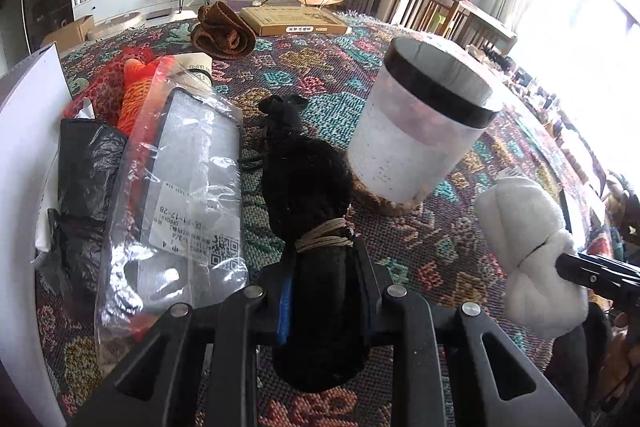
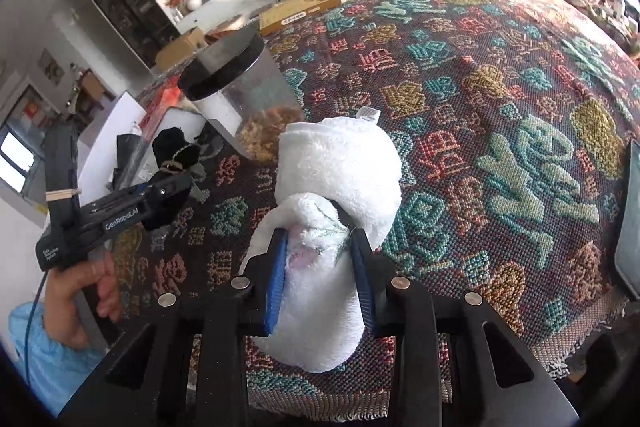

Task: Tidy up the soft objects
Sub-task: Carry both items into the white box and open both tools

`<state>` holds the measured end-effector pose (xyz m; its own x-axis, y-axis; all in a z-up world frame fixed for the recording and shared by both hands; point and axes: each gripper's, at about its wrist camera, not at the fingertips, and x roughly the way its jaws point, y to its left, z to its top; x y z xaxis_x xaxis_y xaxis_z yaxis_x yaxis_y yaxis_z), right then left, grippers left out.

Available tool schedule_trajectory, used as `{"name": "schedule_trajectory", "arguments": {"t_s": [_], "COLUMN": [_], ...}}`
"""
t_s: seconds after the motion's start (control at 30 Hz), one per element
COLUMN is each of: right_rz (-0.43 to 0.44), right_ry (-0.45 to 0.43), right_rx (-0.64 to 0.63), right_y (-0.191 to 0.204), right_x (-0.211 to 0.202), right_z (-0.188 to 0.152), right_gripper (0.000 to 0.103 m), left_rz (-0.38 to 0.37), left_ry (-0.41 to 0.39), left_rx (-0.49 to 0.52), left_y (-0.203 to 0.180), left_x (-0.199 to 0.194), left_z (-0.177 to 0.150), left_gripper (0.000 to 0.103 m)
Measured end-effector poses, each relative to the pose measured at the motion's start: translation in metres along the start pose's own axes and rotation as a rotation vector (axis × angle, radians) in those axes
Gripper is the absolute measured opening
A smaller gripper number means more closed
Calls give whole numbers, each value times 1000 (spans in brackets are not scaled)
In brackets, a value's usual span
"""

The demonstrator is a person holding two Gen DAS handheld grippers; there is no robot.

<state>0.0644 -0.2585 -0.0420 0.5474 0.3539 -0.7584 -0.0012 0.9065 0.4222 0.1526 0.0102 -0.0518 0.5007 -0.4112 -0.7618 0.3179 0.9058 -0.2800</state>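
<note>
My left gripper (image 1: pixel 322 263) is shut on a black rolled cloth (image 1: pixel 308 179) bound with tan string, held above the patterned tablecloth (image 1: pixel 420 259). It also shows in the right wrist view (image 2: pixel 176 151) at the left. My right gripper (image 2: pixel 320 247) is shut on a knotted white towel (image 2: pixel 340 171), held over the table. The towel also shows in the left wrist view (image 1: pixel 528 251) at the right. A brown knitted cloth (image 1: pixel 222 33) lies at the far side. An orange mesh item (image 1: pixel 136 87) lies at the left.
A frosted jar with a black lid (image 1: pixel 420 131) stands on a woven coaster, in front of both grippers. A clear bag with a grey pad (image 1: pixel 192 187) and a black bag (image 1: pixel 84 179) lie at the left by a white board (image 1: pixel 28 131). A flat cardboard box (image 1: pixel 292 21) lies far back.
</note>
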Motion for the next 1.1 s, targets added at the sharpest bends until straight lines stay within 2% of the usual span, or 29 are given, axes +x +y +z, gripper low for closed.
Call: {"name": "schedule_trajectory", "arguments": {"t_s": [0.07, 0.17, 0.27, 0.37, 0.5, 0.6, 0.63, 0.67, 0.7, 0.77, 0.8, 0.87, 0.93, 1.03, 1.1], "right_rz": [74, 174, 276, 395, 549, 604, 619, 639, 657, 649, 633, 594, 510, 293, 118], "right_ry": [-2, -10, -9, 13, 87, 134, 151, 172, 202, 248, 249, 217, 161, 59, 5], "right_rx": [55, 75, 42, -39, -181, -295, -327, -345, -354, -358, -354, -355, -372, -428, -454], "right_y": [-5, 9, 46, 111, 221, 304, 329, 349, 365, 382, 383, 369, 344, 293, 249], "right_x": [-11, -28, -36, -31, -8, 17, 28, 39, 53, 77, 83, 85, 83, 77, 76], "right_z": [1, 3, 13, 22, 30, 23, 15, 10, 3, -3, -3, -6, -6, -14, -23], "right_gripper": [33, 33, 33, 33, 33, 34, 34, 35, 42, 57, 65, 65, 66, 67, 71], "left_rz": [-57, -98, -72, 36, 238, 350, 392, 431, 462, 514, 526, 507, 478, 384, 304], "left_ry": [-39, -99, -159, -201, -226, -232, -231, -224, -215, -219, -233, -247, -265, -286, -288], "left_rx": [-32, -68, -98, -118, -187, -276, -303, -327, -353, -409, -429, -441, -429, -362, -287], "left_y": [2, 15, 43, 83, 150, 199, 211, 222, 231, 245, 249, 250, 243, 214, 178], "left_x": [-27, -75, -128, -180, -232, -259, -267, -268, -272, -278, -280, -279, -274, -263, -253], "left_z": [-6, -10, -13, -24, -47, -70, -79, -87, -96, -112, -116, -119, -117, -103, -89], "left_gripper": [24, 24, 24, 25, 25, 26, 29, 39, 61, 89, 90, 90, 90, 90, 91]}}
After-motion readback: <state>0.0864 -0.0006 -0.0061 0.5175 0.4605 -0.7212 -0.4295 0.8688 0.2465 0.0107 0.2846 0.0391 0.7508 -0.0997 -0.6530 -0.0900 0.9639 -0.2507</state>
